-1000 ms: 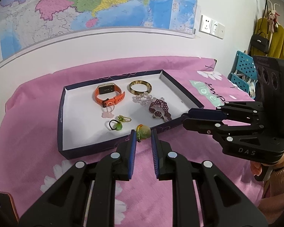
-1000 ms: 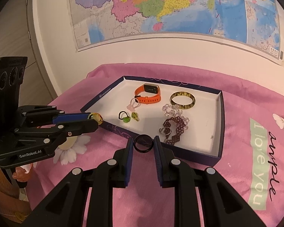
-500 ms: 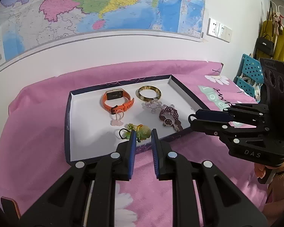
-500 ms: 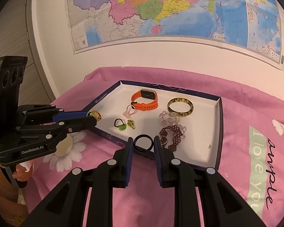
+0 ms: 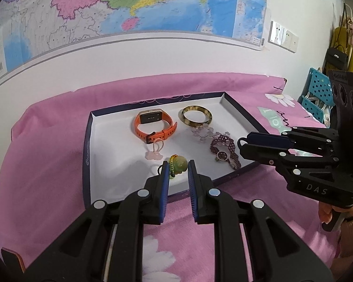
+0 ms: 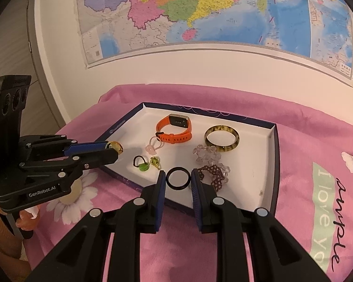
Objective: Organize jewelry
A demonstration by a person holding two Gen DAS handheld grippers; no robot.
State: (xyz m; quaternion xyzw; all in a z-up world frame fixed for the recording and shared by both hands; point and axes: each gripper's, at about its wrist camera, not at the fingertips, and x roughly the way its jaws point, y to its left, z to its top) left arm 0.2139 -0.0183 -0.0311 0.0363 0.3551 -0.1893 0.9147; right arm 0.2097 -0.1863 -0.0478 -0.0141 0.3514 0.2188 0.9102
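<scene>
The left tool (image 5: 178, 168) is clamped on a green pendant (image 5: 178, 166) and the right tool (image 6: 178, 180) on a black ring (image 6: 178, 178), both over the tray (image 6: 271, 164), though only the right view shows the ring.

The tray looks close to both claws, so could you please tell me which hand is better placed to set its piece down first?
Probably the left. The left claw, holding the green pendant, is already over the tray floor. The right claw, holding the black ring, sits nearer the front rim.
</scene>
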